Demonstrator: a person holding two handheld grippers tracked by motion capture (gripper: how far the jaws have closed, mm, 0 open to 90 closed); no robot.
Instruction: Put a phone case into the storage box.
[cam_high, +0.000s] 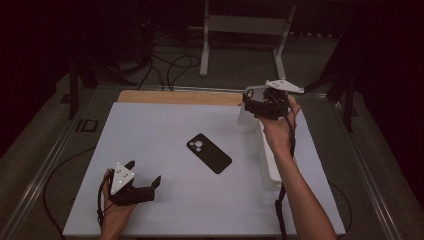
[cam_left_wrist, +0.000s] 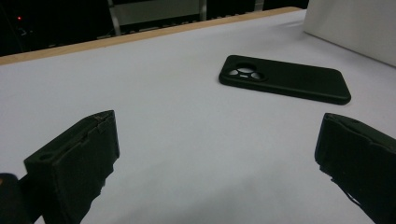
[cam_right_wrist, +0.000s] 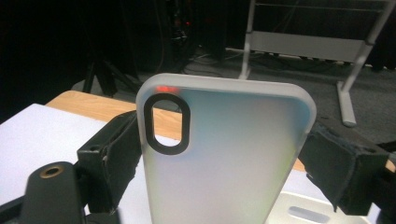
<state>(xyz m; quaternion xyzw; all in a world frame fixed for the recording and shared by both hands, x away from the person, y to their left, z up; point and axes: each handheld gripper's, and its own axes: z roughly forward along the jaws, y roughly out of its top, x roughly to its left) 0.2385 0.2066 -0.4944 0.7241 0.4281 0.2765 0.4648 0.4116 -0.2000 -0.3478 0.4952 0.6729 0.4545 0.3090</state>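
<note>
Right claw (cam_high: 252, 102), raised above the far right part of the white desk (cam_high: 165, 200), pinches a translucent white phone case (cam_right_wrist: 229, 154) by its two long edges; in the right gripper view the case stands upright between the two black jaws, its oval black-rimmed camera opening at upper left. Seen from the high view, this case hangs beyond and to the right of the black phone case (cam_high: 209, 153), well apart from it. The black phone case lies flat near the middle of the desk, camera cut-outs toward the far side. A white tray (cam_high: 270, 170) sits to the right of the black case, under the right forearm. Left claw (cam_high: 145, 175), spread with nothing between its jaws, rests near the desk's front edge, to the left of and nearer than the black case, apart from it.
</note>
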